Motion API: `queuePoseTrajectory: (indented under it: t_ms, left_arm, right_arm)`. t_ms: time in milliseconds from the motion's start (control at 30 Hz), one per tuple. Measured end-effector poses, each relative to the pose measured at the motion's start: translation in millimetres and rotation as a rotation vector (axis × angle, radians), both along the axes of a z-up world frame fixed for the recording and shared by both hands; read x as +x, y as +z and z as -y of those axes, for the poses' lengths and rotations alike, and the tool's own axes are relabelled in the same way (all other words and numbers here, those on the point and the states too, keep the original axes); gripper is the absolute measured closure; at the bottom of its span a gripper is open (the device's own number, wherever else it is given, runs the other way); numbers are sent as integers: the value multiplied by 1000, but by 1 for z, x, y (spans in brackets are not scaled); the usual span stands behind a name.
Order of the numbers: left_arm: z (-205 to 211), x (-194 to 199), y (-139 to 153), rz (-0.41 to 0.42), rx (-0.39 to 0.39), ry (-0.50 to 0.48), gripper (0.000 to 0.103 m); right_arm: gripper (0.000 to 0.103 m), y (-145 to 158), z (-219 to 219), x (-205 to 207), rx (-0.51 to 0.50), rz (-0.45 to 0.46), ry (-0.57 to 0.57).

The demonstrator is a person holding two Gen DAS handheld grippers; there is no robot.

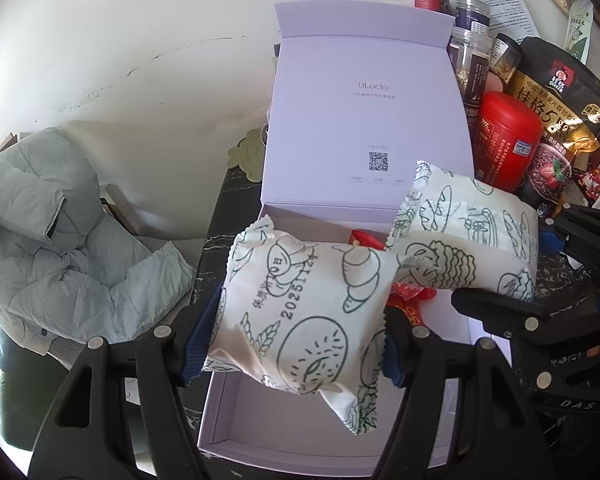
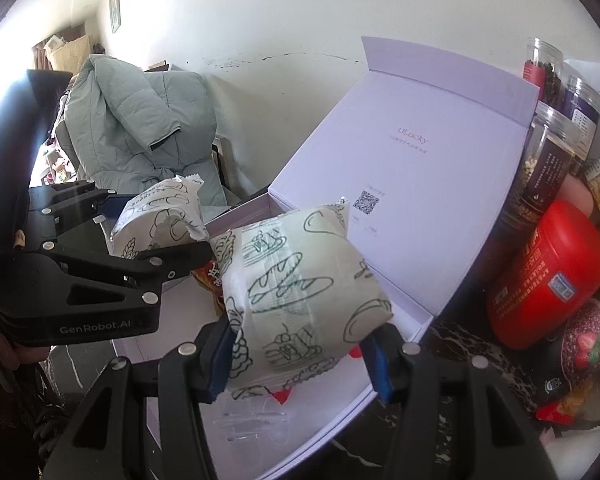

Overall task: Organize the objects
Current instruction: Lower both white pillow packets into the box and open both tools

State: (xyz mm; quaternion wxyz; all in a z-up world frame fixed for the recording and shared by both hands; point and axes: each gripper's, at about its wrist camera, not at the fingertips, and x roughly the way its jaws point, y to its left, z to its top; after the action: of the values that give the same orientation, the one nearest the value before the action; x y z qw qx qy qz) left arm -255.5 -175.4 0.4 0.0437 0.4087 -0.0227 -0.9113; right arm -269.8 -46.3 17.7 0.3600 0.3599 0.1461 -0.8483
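While both packets hang over the open box (image 1: 236,408), the step in hand looks like loading it. The left hand-held gripper (image 1: 292,340) is clamped on one bread packet (image 1: 300,312); the right hand-held gripper (image 2: 300,344) is clamped on a second packet (image 2: 300,280). Next, I judge, each needs lowering and release beside the red wrappers (image 1: 408,300) inside.

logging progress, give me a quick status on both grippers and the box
Left gripper shut on a white bread-print snack packet. Right gripper shut on a second bread-print packet. Both above the open lilac gift box; red wrappers already inside.
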Motion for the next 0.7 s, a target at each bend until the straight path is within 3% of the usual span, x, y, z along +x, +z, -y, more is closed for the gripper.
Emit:
queuePoseTrajectory:
  t_ms: [233, 700]
  left_arm:
    - [1, -4, -30, 71, 38, -16, 37]
    - [4, 5, -51, 125, 43, -25, 37]
  right_arm:
    - [47, -28, 9, -6, 34, 43, 46]
    - [47, -49, 15, 5, 121, 58, 145]
